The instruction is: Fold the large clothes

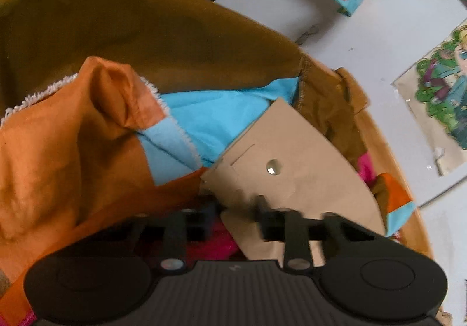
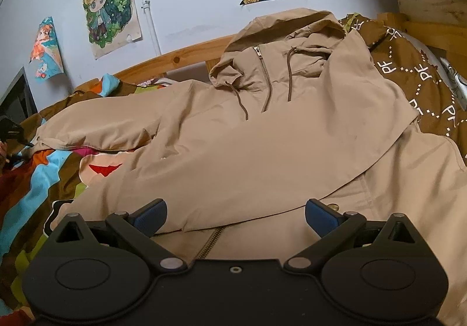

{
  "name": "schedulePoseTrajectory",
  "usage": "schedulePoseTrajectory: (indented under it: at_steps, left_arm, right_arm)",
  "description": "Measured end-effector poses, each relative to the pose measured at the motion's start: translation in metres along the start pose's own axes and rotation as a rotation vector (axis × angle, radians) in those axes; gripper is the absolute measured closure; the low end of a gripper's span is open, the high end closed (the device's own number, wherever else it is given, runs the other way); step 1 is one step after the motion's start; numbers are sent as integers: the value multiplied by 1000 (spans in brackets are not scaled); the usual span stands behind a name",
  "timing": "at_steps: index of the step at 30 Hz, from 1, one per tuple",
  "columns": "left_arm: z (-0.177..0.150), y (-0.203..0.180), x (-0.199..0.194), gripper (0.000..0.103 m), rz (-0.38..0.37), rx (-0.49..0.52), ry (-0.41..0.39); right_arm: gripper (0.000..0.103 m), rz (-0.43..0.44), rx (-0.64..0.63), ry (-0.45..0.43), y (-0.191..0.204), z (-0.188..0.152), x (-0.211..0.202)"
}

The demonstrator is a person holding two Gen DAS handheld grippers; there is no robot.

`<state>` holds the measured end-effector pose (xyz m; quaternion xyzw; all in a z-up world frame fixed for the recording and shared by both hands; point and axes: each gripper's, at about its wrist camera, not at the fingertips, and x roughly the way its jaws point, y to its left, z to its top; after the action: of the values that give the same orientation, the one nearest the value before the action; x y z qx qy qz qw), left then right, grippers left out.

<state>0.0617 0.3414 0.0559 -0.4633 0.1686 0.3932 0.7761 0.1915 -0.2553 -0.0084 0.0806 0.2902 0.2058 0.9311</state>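
- The tan hooded jacket lies spread out on the bed.
- The right gripper hovers over its hem, jaws wide apart.
- The left gripper has its jaws clamped on the jacket's sleeve cuff.

We see the left tool only as a motion-blurred smear, so we cannot tell its grip on the tan sleeve cuff. The jacket runs off the right edge, its hem hidden behind the right tool.
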Motion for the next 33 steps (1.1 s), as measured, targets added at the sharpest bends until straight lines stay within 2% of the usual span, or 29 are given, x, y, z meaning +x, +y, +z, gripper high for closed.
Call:
schedulePoseTrajectory:
  at_steps: [2, 4, 9, 13, 18, 22, 25, 30, 33]
  left_arm:
    - [-1, 0, -12, 88, -35, 1, -36]
    - [-2, -7, -25, 94, -65, 49, -70]
    - [-9, -49, -64, 98, -177, 296, -181]
    - [-19, -95, -96, 98, -301, 459, -231]
    - [-49, -169, -136, 99, -496, 646, -231]
    - [-105, -231, -173, 99, -699, 848, -191]
    - [-162, -265, -194, 99, -846, 998, -112]
    - [-275, -277, -212, 99, -1044, 1198, 58]
    - [-342, -263, -202, 99, -1102, 1260, 233]
  right_arm:
    - [2, -2, 2, 5, -1, 0, 1]
    - [2, 0, 4, 7, -1, 0, 1]
    - [2, 11, -9, -23, 1, 3, -4]
    - [2, 14, -9, -48, 1, 8, -11]
    - [2, -2, -1, -104, -1, 18, -22]
    - [2, -60, 3, -171, -11, 27, -31]
    - [2, -133, 34, -213, -25, 34, -36]
    - [2, -218, 113, -251, -58, 37, -40]
    - [2, -263, 138, -257, -76, 36, -40]
